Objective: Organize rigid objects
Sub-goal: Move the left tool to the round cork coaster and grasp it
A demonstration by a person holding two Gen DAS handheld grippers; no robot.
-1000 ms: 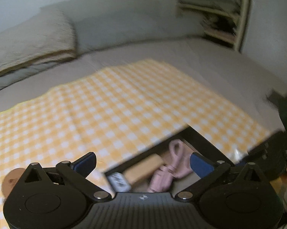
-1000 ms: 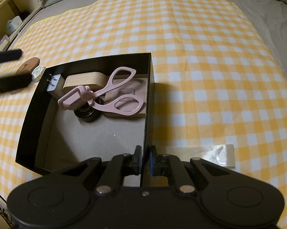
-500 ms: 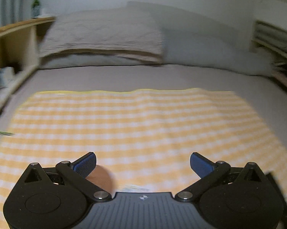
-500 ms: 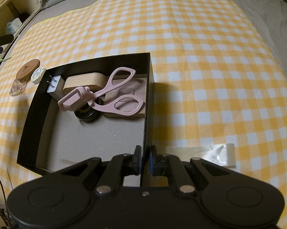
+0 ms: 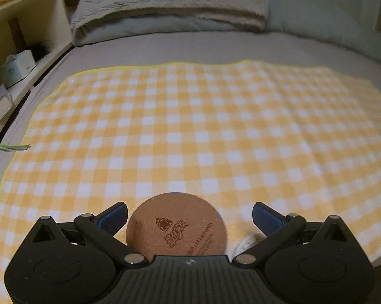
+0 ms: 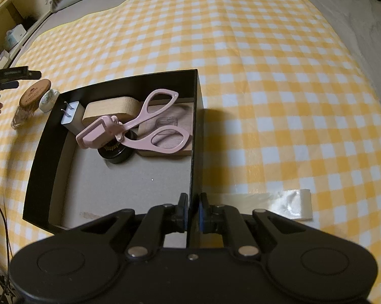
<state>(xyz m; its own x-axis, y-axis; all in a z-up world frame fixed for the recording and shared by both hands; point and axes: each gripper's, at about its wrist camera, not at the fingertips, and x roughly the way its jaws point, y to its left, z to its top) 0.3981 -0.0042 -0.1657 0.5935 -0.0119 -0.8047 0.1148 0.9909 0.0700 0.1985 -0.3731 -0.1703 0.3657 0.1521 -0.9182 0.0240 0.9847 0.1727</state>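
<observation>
Left gripper [image 5: 189, 214] spread wide over cork lid [image 5: 176, 228], printed logo illegible, right gripper [image 6: 193, 211] pinching black box [image 6: 194, 126] wall

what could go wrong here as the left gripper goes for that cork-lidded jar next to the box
1. The left gripper is open around the cork lid of the jar, which lies tipped on soft bedding; closing on the round lid could make it roll or slip.
2. The small white tin sits right against the jar and may get knocked.
3. The right gripper pinches only the thin wall of the black box; a bump could tilt it and shift the pink scissors.
</observation>
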